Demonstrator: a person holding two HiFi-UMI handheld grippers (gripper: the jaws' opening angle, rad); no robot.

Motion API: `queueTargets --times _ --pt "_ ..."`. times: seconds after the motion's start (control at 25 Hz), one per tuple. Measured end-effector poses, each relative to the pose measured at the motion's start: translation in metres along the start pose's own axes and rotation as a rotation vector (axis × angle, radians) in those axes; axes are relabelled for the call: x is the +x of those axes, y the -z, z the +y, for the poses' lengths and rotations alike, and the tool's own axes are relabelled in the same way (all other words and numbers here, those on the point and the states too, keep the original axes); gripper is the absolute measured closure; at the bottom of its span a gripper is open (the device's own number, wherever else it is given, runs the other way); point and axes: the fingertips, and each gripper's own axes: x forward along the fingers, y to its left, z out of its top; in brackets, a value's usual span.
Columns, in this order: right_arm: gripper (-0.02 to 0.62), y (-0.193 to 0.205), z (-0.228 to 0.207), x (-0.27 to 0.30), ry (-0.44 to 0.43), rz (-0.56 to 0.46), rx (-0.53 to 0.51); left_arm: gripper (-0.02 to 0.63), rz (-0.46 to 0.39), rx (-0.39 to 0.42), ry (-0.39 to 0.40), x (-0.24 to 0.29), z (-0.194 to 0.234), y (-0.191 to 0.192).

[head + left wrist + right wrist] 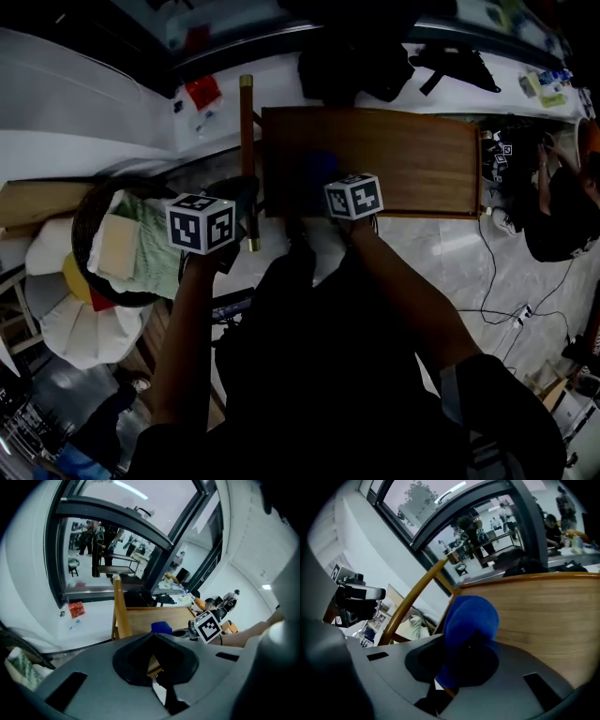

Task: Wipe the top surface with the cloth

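Currently the right gripper point(468, 641) is clamping its jaws fully onto the blue cloth point(471, 616), which is bunching into a rounded wad that is bulging out ahead of the jaws. The wad is sitting over the top surface point(422, 159) of the wooden bench, close to its left edge and toward the near-left corner; whether it is pressing on the wood or hovering just above it cannot be told. The left gripper point(152, 637) is waiting off the left edge of the bench, beside a wooden post point(247, 159), with its jaws drawn together and nothing between them. Judging by its fuzzy pile, the cloth is behaving as a light, limp, compressible item: it is likely to drag and roll under friction, and a shallow pinch is likely to let it pull free. The sound hold is appearing to be the present one, deep in the jaws at the middle of the bunch, leaving a padded lobe projecting as the wiping face.
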Motion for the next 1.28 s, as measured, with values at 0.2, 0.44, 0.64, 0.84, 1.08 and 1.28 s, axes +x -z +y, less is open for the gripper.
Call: queueTargets --times 0.2,0.44,0.64,0.84,1.08,1.28 --pt "0.534 0.002 0.058 0.063 -0.057 0.053 -0.049 0.600 0.024 -0.015 -0.032 -0.026 0.033 0.026" --pt "0.534 0.019 0.069 0.099 -0.048 0.116 -0.075 0.600 0.056 -0.046 -0.037 -0.022 0.044 0.046" --pt "0.534 0.021 0.055 0.097 -0.010 0.153 -0.157 0.600 0.060 -0.051 -0.016 -0.006 0.030 0.045" --pt "0.534 0.022 0.015 0.068 0.061 0.165 -0.153 0.600 0.063 -0.040 0.011 0.017 0.002 0.033" --pt "0.534 0.027 -0.066 0.006 0.147 0.140 -0.119 0.600 0.066 -0.034 0.056 0.064 -0.046 0.019" --pt "0.534 0.043 -0.140 -0.061 0.217 0.136 -0.063 0.600 0.095 -0.014 0.115 0.117 -0.104 0.013"
